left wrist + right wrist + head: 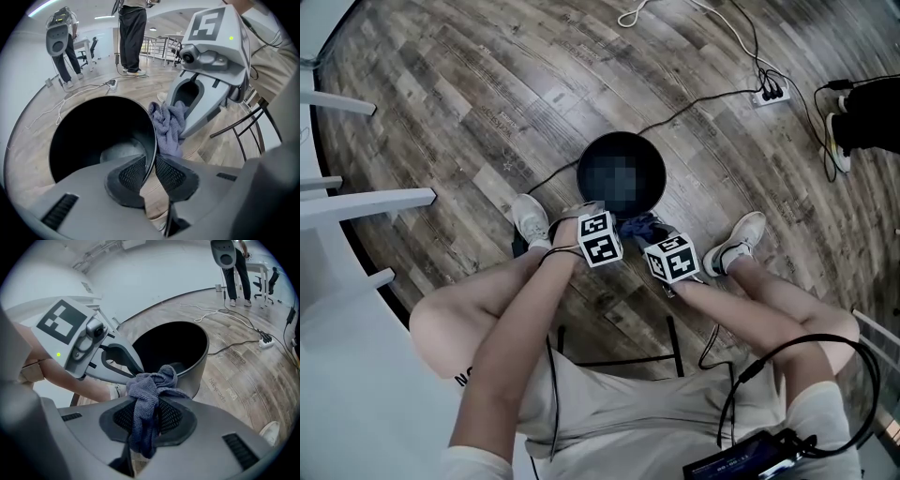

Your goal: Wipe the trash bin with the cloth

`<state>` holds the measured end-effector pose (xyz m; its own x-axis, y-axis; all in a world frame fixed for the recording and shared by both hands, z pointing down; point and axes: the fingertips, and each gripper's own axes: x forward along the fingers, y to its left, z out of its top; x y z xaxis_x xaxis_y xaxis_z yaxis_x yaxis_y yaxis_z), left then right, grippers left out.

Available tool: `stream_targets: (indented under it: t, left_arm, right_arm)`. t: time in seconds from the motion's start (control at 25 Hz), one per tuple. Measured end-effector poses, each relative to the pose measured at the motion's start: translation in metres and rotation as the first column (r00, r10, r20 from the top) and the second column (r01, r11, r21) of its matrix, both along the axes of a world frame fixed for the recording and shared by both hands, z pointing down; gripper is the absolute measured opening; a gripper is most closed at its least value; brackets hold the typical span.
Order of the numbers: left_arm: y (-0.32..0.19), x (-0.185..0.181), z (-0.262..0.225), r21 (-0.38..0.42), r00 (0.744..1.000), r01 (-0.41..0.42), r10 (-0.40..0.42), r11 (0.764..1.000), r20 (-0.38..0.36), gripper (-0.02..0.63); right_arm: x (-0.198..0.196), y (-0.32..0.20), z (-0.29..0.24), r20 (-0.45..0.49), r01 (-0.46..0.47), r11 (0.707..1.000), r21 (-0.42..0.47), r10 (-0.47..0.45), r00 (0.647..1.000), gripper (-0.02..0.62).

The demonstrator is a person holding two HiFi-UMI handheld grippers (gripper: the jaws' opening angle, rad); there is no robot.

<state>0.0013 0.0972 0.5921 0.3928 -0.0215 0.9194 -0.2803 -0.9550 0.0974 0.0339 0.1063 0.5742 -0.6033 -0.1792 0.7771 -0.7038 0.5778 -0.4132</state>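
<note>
Right gripper view: crumpled blue-grey terry cloth (149, 397), round black bin (200, 365).

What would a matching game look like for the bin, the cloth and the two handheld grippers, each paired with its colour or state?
Things:
1. trash bin
2. cloth
3. left gripper
4. right gripper

Descriptions:
A. blue-grey, bunched up
B. clamped on the bin's rim
C. black, on the wood floor
D. shut on the cloth

Pairs: 1-C, 2-A, 3-B, 4-D
</note>
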Motion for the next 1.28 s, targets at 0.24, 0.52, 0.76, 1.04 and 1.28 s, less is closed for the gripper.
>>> stream_targets:
  t: [0.24, 0.52, 0.76, 1.04, 1.28]
  left_arm:
    - [0.001, 0.001, 0.002, 0.015, 1.0, -0.022, 0.022, 1.0, -0.014, 0.071]
    - [0.0, 0.002, -0.001, 0.029, 0.999, -0.027, 0.028, 0.999, -0.02, 0.071]
    - [-0.001, 0.002, -0.002, 0.033, 0.999, -0.028, 0.028, 0.999, -0.022, 0.071]
    - [-0.002, 0.002, -0.004, 0.038, 0.999, -0.019, 0.02, 0.999, -0.033, 0.071]
    - [-0.003, 0.005, -0.005, 0.03, 0.999, 0.003, -0.001, 1.0, -0.052, 0.069]
  right_arm:
    - [-0.004, 0.001, 0.034, -0.032, -0.012, 1.0, -0.01, 0.012, 0.999, 0.077]
    - [-0.004, 0.0, 0.084, -0.094, 0.014, 1.0, -0.001, -0.014, 0.995, 0.077]
    - [-0.005, 0.0, 0.127, -0.13, 0.033, 0.999, 0.003, -0.033, 0.991, 0.077]
    - [-0.002, -0.002, 0.168, -0.173, 0.042, 0.999, -0.004, -0.042, 0.984, 0.077]
    - [0.001, -0.004, 0.2, -0.237, 0.115, 0.993, -0.003, -0.112, 0.965, 0.077]
